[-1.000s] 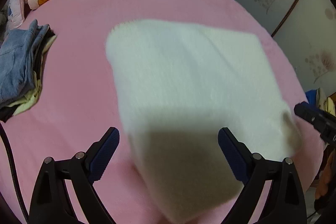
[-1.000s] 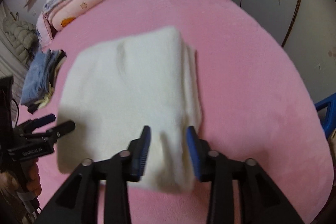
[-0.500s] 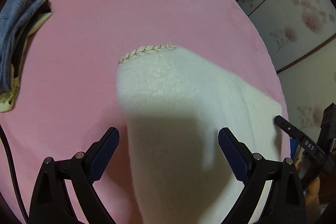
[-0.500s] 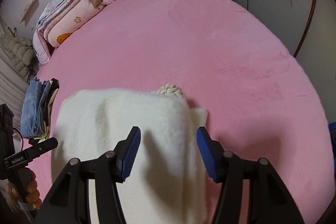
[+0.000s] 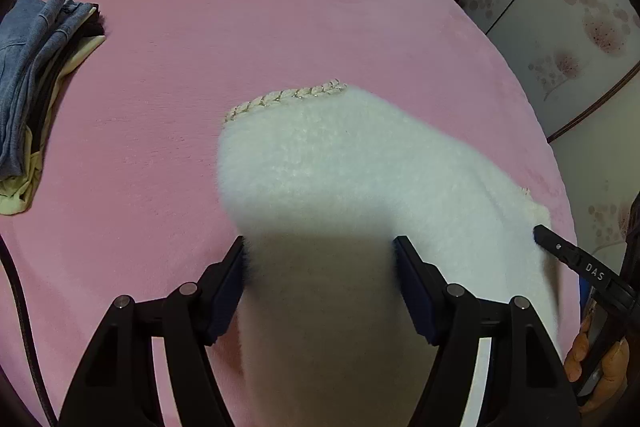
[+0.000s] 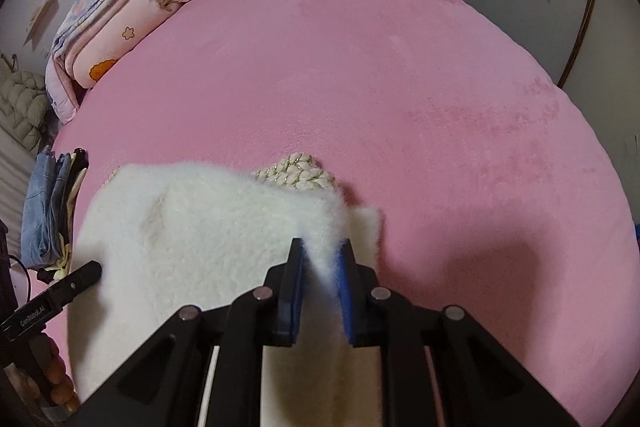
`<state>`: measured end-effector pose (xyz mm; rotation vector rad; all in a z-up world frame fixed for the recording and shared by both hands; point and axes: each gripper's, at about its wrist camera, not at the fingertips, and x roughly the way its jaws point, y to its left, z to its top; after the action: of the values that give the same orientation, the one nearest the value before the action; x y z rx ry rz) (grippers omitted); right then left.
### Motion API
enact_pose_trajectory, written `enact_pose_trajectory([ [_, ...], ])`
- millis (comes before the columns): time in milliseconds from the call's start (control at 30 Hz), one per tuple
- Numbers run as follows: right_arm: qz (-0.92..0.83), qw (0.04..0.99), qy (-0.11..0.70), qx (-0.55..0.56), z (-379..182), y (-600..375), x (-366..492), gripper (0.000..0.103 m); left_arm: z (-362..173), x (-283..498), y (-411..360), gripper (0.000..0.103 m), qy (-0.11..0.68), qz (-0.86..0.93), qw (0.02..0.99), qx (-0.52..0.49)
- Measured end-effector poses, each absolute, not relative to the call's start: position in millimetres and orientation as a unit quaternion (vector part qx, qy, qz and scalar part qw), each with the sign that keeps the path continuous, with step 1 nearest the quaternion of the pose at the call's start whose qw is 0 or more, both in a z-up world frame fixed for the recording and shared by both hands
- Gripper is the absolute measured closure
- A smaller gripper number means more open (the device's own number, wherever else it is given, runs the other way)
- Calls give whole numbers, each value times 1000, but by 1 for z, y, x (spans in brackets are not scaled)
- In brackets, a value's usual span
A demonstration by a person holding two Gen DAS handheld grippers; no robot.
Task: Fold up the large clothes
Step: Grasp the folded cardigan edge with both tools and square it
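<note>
Pink bedspread [image 5: 280, 27] was spread under a folded white fleece garment [image 5: 340, 167]; left gripper [image 5: 320, 251] and right gripper [image 6: 319, 251] were closing, fleece pressed between both pairs of pads.

Black left gripper [image 5: 320, 263] and right gripper [image 6: 320, 259], blue-padded jaws, silver screws.

Dim warm light, fisheye-warped edges
</note>
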<state>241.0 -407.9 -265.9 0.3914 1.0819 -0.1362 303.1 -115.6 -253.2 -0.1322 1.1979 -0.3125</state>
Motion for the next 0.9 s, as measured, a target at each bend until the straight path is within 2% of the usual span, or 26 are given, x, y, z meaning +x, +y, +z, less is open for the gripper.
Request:
enact_pose_trajectory([
  [233,-66,844,502,177,-217,-401,218,82,-206,296,-112,31,573,-140,806,-43],
  [300,-67,847,497,178,-200,-398,209,78,-186,286,-108,27,568,-140,810,-43],
  [533,-69,865,462,181,-129,-379,180,64,-114,244,-113,26,536,-133,833,5],
  [600,-66,872,451,181,-106,-374,169,55,-92,230,-114,26,525,-140,839,15],
  [733,-58,886,426,172,-63,-366,153,51,-56,211,-108,26,514,-159,843,-10],
  [900,-59,896,408,164,-26,-352,131,37,-19,191,-89,24,507,-181,841,-52],
])
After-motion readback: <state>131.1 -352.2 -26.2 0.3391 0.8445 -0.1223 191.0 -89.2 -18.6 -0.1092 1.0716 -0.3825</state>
